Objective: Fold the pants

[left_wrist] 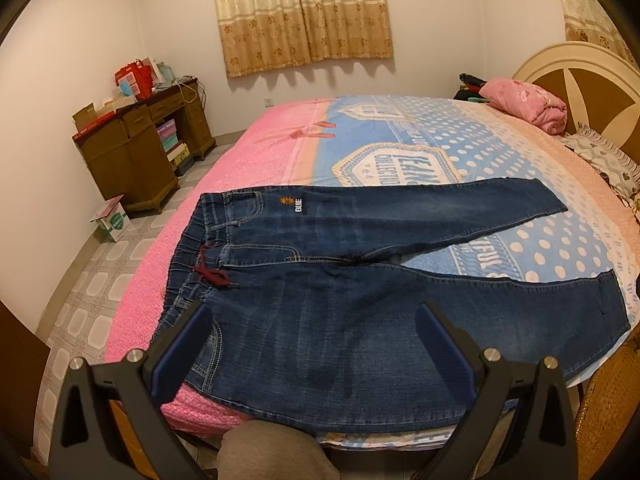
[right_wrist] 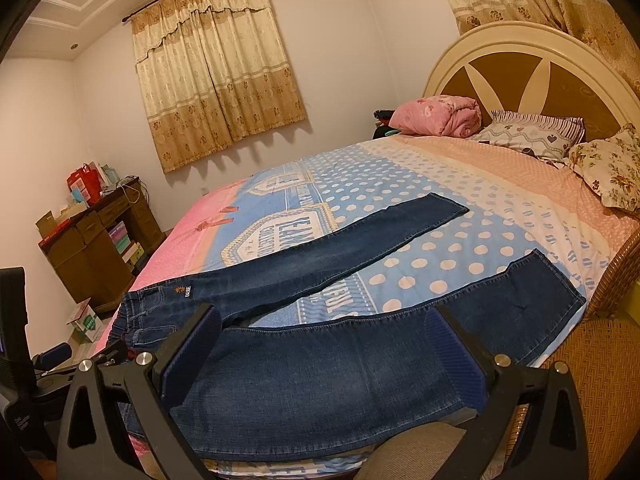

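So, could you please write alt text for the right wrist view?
Dark blue jeans lie flat, legs spread apart, on a bed with a blue polka-dot cover. The right gripper, fingers open, hovers over the nearer leg; curtains hang behind.

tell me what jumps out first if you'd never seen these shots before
The dark blue jeans lie flat at the near edge of the bed, legs spread in a V, waistband over the pink cover. Both the left gripper and the right gripper hover open over the near leg, holding nothing. Behind, a rolled pink quilt sits by the round headboard.
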